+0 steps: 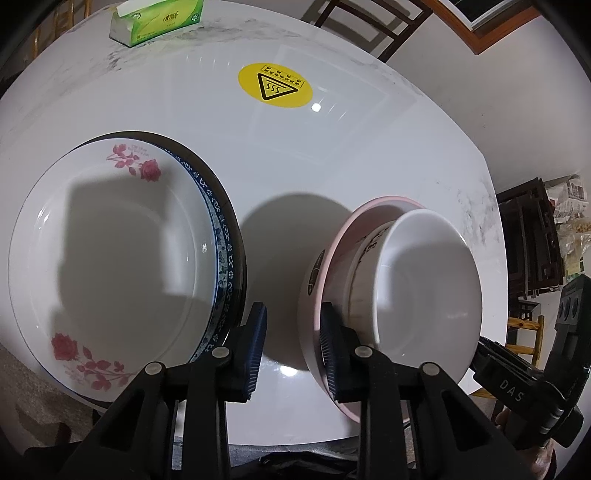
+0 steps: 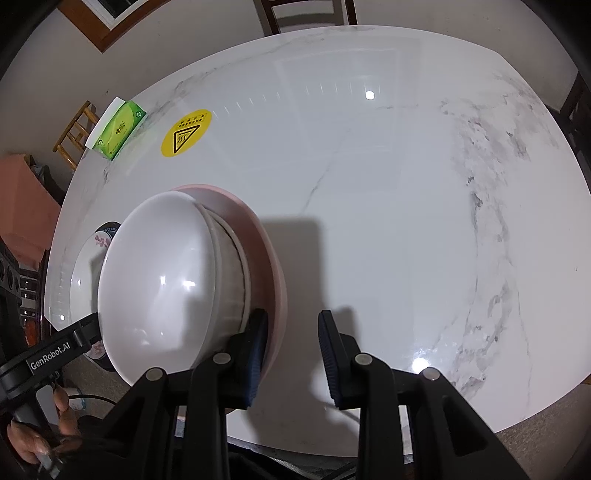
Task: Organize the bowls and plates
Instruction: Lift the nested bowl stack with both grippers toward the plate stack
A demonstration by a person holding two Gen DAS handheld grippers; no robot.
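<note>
Left wrist view: the left gripper [image 1: 291, 350] points steeply down with its jaws only partly open. The near wall of the pink bowl [image 1: 373, 208] stands between them, close against the right-hand pad. Bare table [image 1: 295, 166] shows between the bowl and the other pad, so nothing is clamped. Right wrist view: the right gripper [image 2: 291, 350] is equally narrow. Its left-hand pad sits over the far side of the same pink rim, its other pad is over bare table, and it holds nothing.

A white bowl [image 1: 424, 277] is nested inside the pink one, with what looks like another bowl rim between them. This stack stands near the table's front edge. Just beside it, but apart from it, are the plates [image 1: 110, 258], already piled with a rose-patterned one on top of a blue-rimmed one.

The step in hand seems to be taking the bowl stack by the pink rim from both sides. To do it well:

- Seat each pad squarely on the pink wall alone, not on the inner bowls' rims — a pad that catches one could tip it.
- Close both sides evenly before lifting, since glazed ware will likely slip under a one-sided pinch.
- Keep the stack level and low.
- Steer clear of the plates so the rims do not knock.

Farther back, a yellow sticker [image 1: 275, 85] and a tissue pack [image 1: 159, 18] are well out of the way.
</note>
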